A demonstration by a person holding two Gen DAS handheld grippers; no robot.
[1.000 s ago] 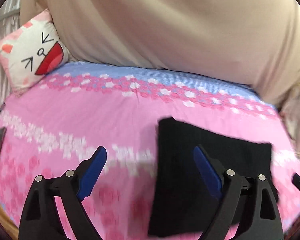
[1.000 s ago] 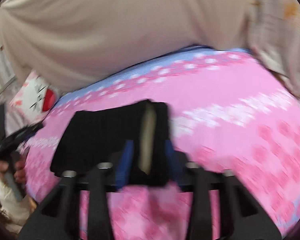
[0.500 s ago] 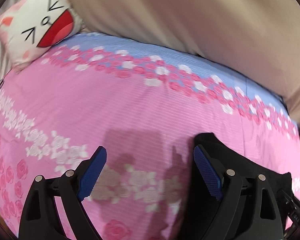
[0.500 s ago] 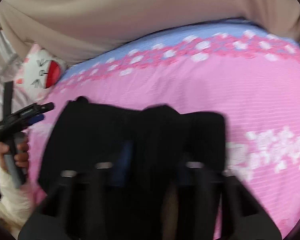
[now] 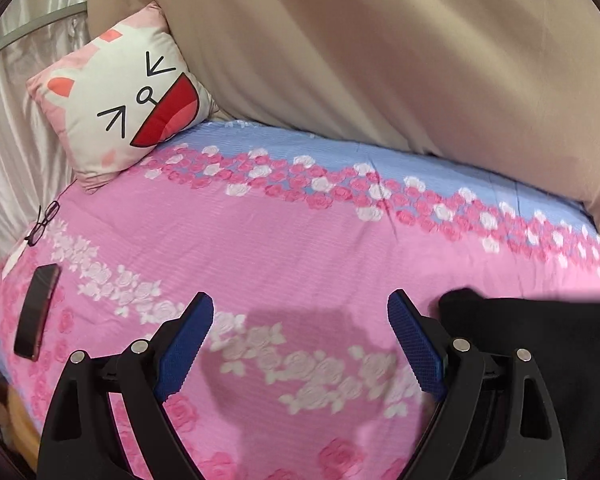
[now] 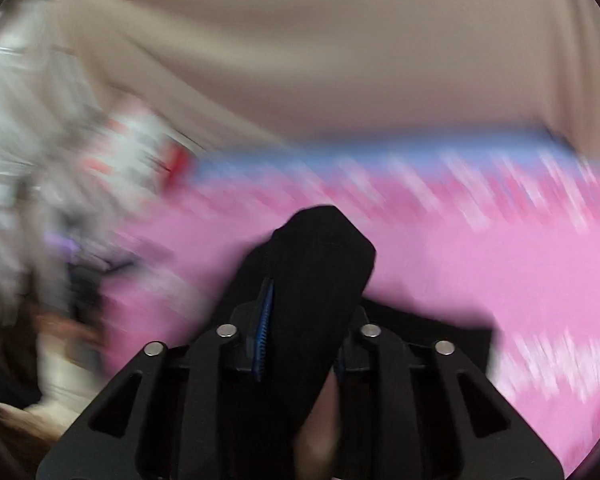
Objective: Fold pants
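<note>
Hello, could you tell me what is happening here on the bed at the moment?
A person is folding black pants on a pink floral bedsheet, with a two-finger gripper in each hand. The right gripper, whose jaws have just been closing, is clamped on a bunched fold of the pants. The left gripper is open and empty over the sheet, with the pants off to its right. A cat-face cushion, eyeglasses and a dark phone lie towards the left.

Pants now bunched in right claw
</note>
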